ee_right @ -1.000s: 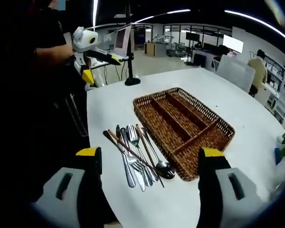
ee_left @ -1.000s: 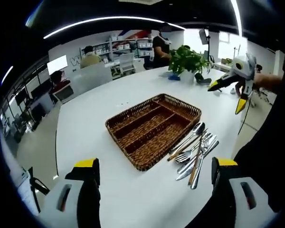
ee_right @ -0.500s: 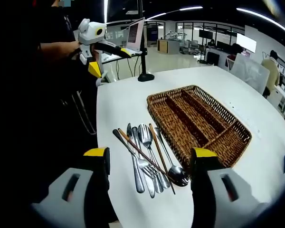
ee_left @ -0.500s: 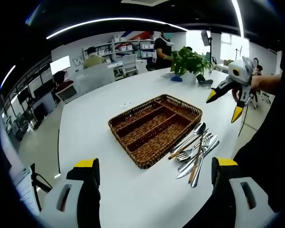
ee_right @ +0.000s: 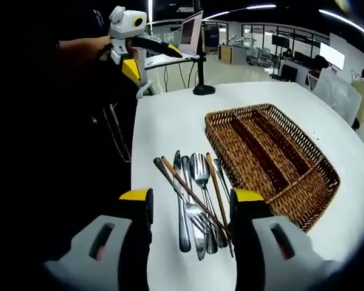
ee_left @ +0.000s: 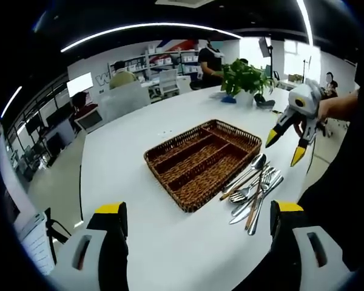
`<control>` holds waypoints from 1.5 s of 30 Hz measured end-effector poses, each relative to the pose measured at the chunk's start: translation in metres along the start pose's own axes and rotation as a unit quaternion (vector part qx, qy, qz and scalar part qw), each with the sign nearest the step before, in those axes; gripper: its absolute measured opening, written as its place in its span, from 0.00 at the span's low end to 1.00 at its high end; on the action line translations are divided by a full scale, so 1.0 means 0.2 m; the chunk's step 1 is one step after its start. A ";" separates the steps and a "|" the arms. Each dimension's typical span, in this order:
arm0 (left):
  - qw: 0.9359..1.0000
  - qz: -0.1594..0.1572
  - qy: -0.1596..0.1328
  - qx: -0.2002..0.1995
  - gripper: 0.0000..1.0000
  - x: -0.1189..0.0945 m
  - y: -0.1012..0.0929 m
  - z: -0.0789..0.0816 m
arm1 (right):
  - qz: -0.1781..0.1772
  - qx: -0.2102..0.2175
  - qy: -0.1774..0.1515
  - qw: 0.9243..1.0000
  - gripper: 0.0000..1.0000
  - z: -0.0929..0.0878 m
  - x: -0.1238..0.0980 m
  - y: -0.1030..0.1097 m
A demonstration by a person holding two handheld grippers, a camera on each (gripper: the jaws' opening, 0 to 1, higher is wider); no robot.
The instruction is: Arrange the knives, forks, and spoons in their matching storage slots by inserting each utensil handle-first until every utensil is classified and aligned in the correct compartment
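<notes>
The right gripper [ee_right: 191, 203], fingers parted and empty, hangs nearer over the utensils [ee_right: 197, 197], whose long axes run along the basket [ee_right: 273, 151]; the left gripper [ee_left: 197, 218] is likewise open.

A potted plant [ee_left: 242, 77] sits at the white table's [ee_left: 127, 163] far end; a lamp stand [ee_right: 201, 60] rises nearby.

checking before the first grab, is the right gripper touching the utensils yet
Apart. In the left gripper view the right gripper hangs in the air above the utensils, with bare table showing between its yellow tips and the pile.
</notes>
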State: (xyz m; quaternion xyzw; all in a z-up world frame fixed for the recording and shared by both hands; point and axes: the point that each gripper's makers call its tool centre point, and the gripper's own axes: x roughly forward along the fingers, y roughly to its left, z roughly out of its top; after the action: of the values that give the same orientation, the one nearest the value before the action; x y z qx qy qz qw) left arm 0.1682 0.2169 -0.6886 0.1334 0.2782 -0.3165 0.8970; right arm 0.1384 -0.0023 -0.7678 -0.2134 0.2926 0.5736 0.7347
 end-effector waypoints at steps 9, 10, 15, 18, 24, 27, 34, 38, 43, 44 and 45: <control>1.000 0.010 -0.002 -0.009 1.00 -0.04 0.03 -0.01 | 0.031 -0.019 0.013 0.999 0.40 -0.03 0.09 0.04; 1.000 0.012 -0.003 -0.010 1.00 -0.05 0.04 -0.01 | 0.035 -0.020 0.014 0.999 0.40 -0.04 0.10 0.04; 1.000 0.019 -0.005 -0.011 1.00 -0.06 0.05 -0.02 | 0.044 -0.024 0.020 0.999 0.34 -0.07 0.15 0.05; 1.000 0.020 -0.004 -0.016 1.00 -0.07 0.05 -0.04 | 0.050 -0.032 0.029 0.998 0.34 -0.09 0.18 0.06; 0.999 0.023 -0.003 -0.022 1.00 -0.09 0.05 -0.05 | 0.059 -0.041 0.034 0.997 0.30 -0.10 0.23 0.06; 0.999 0.021 -0.007 -0.025 1.00 -0.09 0.05 -0.04 | 0.069 -0.051 0.041 0.995 0.29 -0.12 0.26 0.07; 0.999 0.021 -0.011 -0.028 1.00 -0.09 0.03 -0.03 | 0.085 -0.074 0.053 0.992 0.27 -0.17 0.31 0.08; 0.999 0.028 -0.014 -0.030 1.00 -0.10 0.05 -0.04 | 0.089 -0.082 0.057 0.991 0.22 -0.21 0.33 0.08; 0.999 0.032 -0.018 -0.032 1.00 -0.11 0.05 -0.04 | 0.100 -0.111 0.063 0.987 0.16 -0.25 0.35 0.11; 0.999 0.031 -0.017 -0.032 1.00 -0.11 0.05 -0.04 | 0.100 -0.111 0.063 0.987 0.16 -0.25 0.35 0.11; 0.999 0.031 -0.017 -0.033 1.00 -0.11 0.05 -0.05 | 0.098 -0.114 0.060 0.987 0.15 -0.25 0.35 0.11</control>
State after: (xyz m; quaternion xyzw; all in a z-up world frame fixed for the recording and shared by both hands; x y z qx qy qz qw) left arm 0.1563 0.2386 -0.6833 0.1071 0.2688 -0.2819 0.9148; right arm 0.1209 0.0222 -0.8515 -0.3003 0.2885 0.6588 0.6266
